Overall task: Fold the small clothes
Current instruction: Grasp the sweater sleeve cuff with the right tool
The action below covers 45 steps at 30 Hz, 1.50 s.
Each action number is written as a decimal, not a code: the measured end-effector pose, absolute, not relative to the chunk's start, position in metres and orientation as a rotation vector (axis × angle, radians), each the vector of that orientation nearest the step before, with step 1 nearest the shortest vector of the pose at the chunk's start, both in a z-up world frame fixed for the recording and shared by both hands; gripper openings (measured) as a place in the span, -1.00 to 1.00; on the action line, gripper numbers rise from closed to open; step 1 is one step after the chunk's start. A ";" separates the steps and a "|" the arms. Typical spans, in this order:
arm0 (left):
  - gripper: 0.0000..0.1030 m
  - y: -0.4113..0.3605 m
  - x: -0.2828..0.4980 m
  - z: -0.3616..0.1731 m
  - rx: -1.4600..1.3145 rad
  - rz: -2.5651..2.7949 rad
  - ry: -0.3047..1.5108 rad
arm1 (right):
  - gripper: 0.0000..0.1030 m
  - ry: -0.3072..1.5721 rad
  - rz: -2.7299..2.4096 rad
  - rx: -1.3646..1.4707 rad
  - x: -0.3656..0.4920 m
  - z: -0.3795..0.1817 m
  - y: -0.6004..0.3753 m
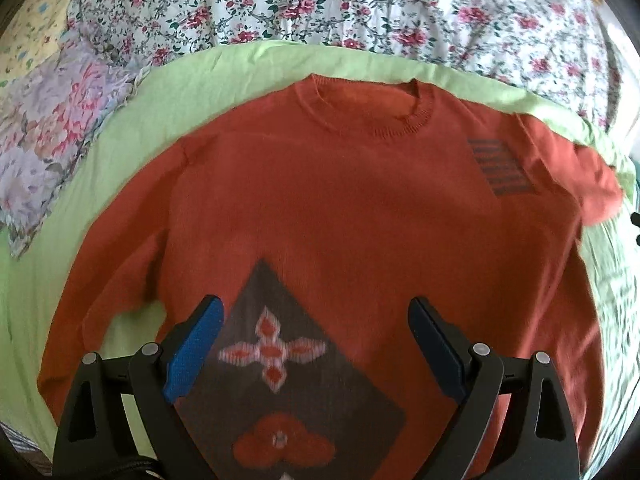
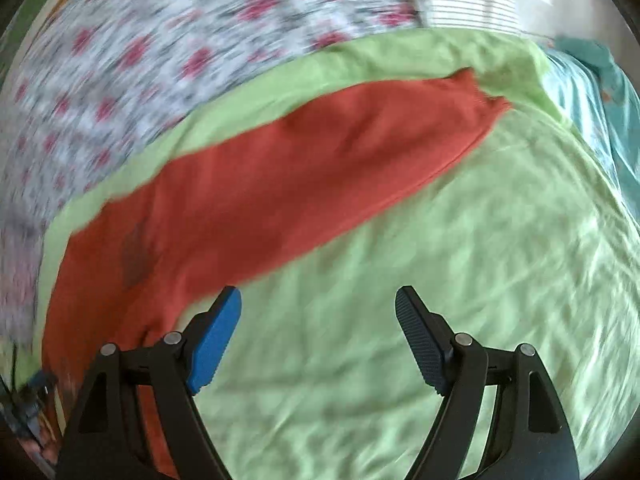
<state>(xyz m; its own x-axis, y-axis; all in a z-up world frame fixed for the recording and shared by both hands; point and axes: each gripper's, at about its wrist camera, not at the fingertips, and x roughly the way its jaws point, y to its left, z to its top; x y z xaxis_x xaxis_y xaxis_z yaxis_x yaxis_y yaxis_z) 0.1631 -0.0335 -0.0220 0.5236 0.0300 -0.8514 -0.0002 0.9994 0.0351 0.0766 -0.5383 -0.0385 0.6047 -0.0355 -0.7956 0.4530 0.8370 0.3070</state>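
An orange knit sweater (image 1: 320,200) lies spread flat, front up, on a light green sheet (image 1: 132,120). Its round collar (image 1: 372,116) points away from me, and a dark diamond patch with flower motifs (image 1: 280,356) sits low on its front. My left gripper (image 1: 314,308) hovers open above that patch with nothing between its fingers. In the right wrist view one long orange sleeve (image 2: 320,168) stretches diagonally up to the right across the green sheet (image 2: 440,280). My right gripper (image 2: 318,300) stands open over bare sheet just below the sleeve, holding nothing.
A white quilt with red flowers (image 1: 360,4) covers the bed beyond the sheet. A pale purple floral pillow (image 1: 52,132) lies at the left. Turquoise cloth (image 2: 600,80) sits at the far right edge. The right wrist view is motion-blurred.
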 end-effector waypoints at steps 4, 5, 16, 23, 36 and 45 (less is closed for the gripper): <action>0.83 -0.035 0.192 -0.023 0.020 0.039 1.025 | 0.55 0.855 -0.380 0.590 0.093 -0.043 -0.599; 0.83 -0.036 0.196 -0.023 0.021 0.045 1.025 | 0.55 0.843 -0.401 0.612 0.097 -0.046 -0.616; 0.83 -0.041 0.229 -0.032 -0.019 0.163 1.053 | 0.46 0.798 -0.528 0.738 0.133 -0.084 -0.727; 0.83 -0.043 0.241 -0.049 -0.006 0.133 1.080 | -0.84 0.727 -0.529 0.750 0.146 -0.080 -0.740; 0.83 -0.022 0.233 -0.045 -0.073 -0.043 1.073 | -0.86 0.633 -0.017 0.654 0.166 0.032 -0.521; 0.83 0.030 0.212 -0.031 -0.186 -0.096 1.061 | -0.86 0.785 0.416 0.701 0.209 0.007 -0.317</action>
